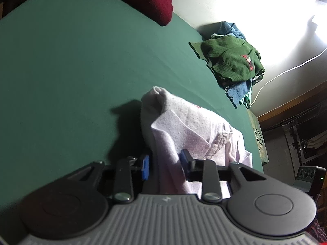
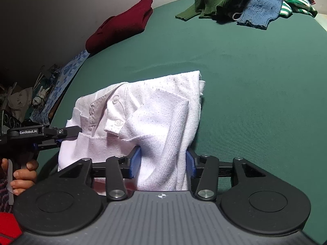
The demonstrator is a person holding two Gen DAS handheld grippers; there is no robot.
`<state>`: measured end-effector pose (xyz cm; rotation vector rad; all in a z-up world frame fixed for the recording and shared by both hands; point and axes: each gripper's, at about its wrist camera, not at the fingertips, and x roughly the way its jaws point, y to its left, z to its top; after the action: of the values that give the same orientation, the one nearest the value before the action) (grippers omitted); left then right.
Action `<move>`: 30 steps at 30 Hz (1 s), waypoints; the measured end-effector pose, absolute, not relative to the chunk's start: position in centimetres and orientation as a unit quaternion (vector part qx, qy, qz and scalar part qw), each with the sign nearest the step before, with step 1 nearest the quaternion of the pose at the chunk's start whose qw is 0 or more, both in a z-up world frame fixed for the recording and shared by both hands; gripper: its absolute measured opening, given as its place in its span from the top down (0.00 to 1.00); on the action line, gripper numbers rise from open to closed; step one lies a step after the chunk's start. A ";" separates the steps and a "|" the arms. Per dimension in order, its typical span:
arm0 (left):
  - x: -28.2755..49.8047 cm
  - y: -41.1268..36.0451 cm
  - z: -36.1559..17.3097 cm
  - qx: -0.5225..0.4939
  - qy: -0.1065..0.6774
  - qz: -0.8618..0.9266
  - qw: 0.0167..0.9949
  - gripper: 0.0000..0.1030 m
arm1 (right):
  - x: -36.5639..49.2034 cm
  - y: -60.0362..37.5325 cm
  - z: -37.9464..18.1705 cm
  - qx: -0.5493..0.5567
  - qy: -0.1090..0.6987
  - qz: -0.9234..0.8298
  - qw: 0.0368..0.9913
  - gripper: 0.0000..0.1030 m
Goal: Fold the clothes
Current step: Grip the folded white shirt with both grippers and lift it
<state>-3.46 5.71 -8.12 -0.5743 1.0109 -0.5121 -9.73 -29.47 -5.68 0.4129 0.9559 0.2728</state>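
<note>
A folded white polo shirt [image 2: 155, 110] with a buttoned collar lies on the green bed sheet [image 2: 255, 85]. My right gripper [image 2: 163, 163] is shut on the shirt's near right edge, thick fabric filling the gap between its blue pads. My left gripper [image 1: 164, 163] is shut on the same white shirt [image 1: 196, 126] at its other side. In the right wrist view the left gripper [image 2: 61, 135] shows at the left, clamped on the shirt's left edge and held by a hand [image 2: 22, 173].
A folded dark red garment [image 2: 122, 24] lies at the bed's far left by the wall. A heap of green, blue and striped clothes [image 2: 245, 0] sits at the far right. Clutter and a blue-patterned cloth [image 2: 61, 81] lie beside the bed on the left. A white cable [image 1: 286, 71] runs along the wall.
</note>
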 end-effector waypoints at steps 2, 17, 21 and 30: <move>-3.5 5.6 -8.1 -0.261 0.471 -0.242 0.807 0.66 | -9.6 -29.7 -5.7 0.202 0.458 0.132 0.855 0.48; -3.6 4.7 -7.6 -0.219 0.466 -0.243 0.822 0.63 | -9.0 -32.1 -6.2 0.255 0.480 0.142 0.827 0.68; -3.9 4.0 -7.1 -0.197 0.471 -0.220 0.831 0.63 | -8.8 -31.3 -5.9 0.221 0.484 0.141 0.835 0.77; -4.3 0.7 -5.7 -0.124 0.481 -0.143 0.856 0.68 | -8.7 -29.5 -5.2 0.153 0.486 0.125 0.851 0.79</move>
<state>-4.35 0.74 -5.71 -0.2607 1.0121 -0.3005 -8.69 -29.48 -5.23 0.3220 1.0230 0.2630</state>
